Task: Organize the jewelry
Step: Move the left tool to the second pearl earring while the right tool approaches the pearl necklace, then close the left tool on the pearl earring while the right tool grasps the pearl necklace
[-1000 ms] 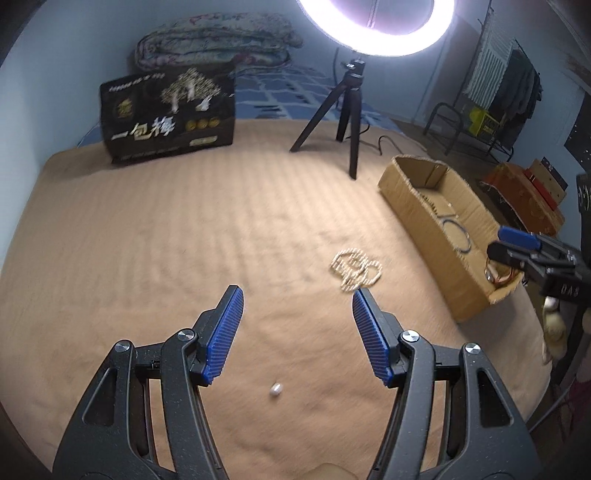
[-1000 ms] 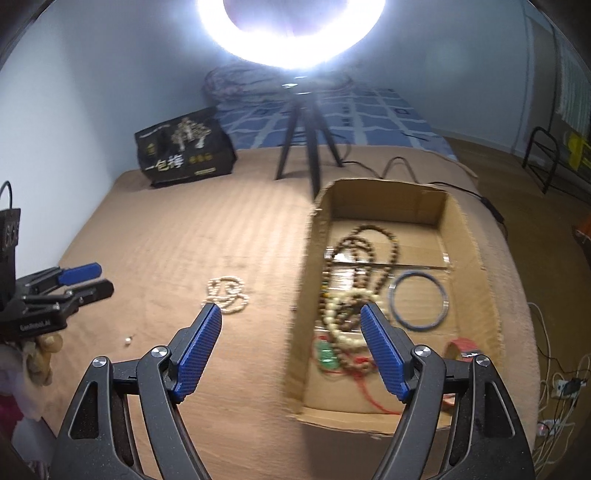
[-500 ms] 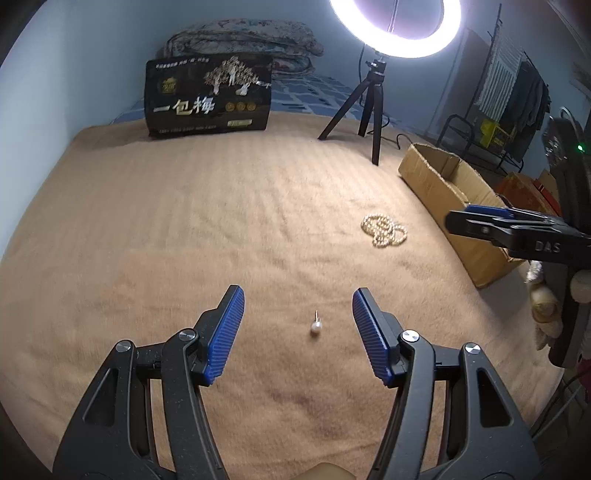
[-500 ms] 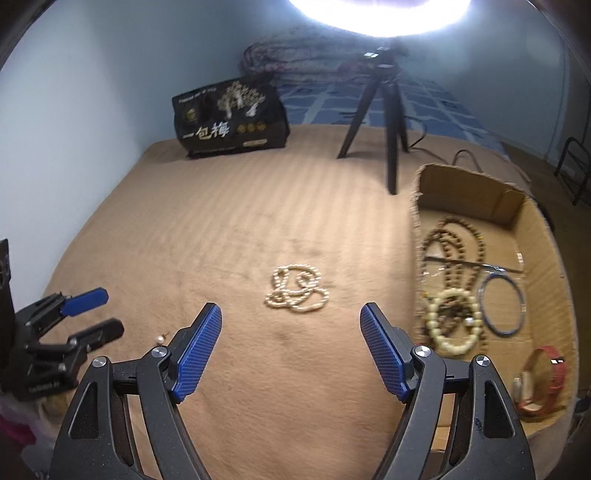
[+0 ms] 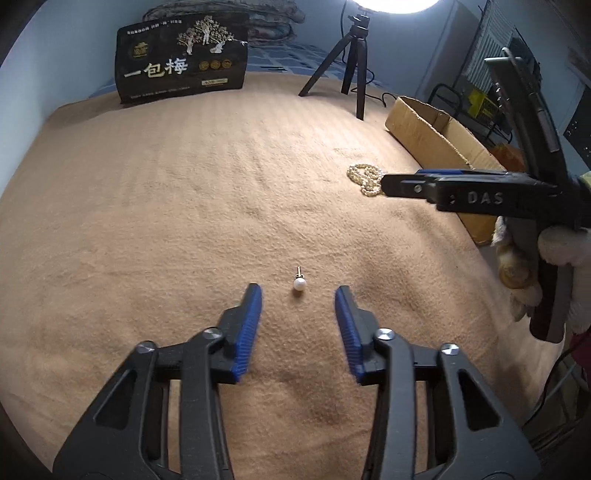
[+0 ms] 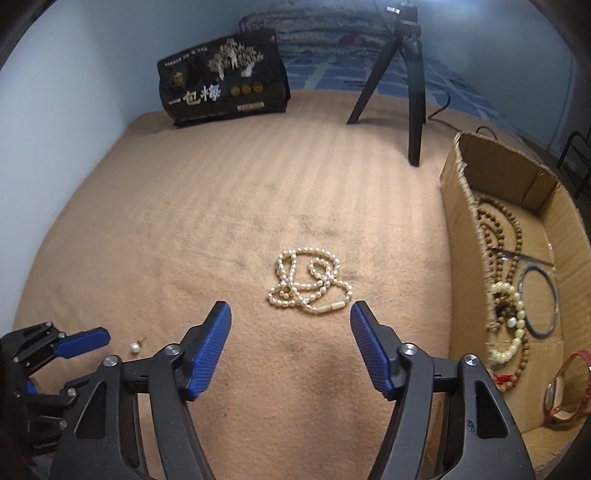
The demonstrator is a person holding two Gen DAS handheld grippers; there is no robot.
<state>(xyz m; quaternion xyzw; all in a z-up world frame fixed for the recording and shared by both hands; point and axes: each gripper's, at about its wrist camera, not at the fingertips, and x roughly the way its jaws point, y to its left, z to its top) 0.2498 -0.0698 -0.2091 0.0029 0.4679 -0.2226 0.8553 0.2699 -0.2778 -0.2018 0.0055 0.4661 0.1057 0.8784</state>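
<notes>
Blue-padded left hand-held gripper (image 5: 298, 295) wide open, pearl earring (image 5: 299, 283) untouched

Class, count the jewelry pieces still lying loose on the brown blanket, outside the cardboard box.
2. The pearl earring lies just ahead of the open left tongs; the pearl necklace lies coiled ahead of the open right tongs, left of the cardboard box.

You see a black printed bag (image 5: 181, 59) standing at the far edge of the tan blanket (image 5: 147, 206). To its right a black tripod (image 5: 351, 55) stands under the bright ring light (image 5: 397, 5), with folded quilts (image 6: 332, 26) behind.
</notes>
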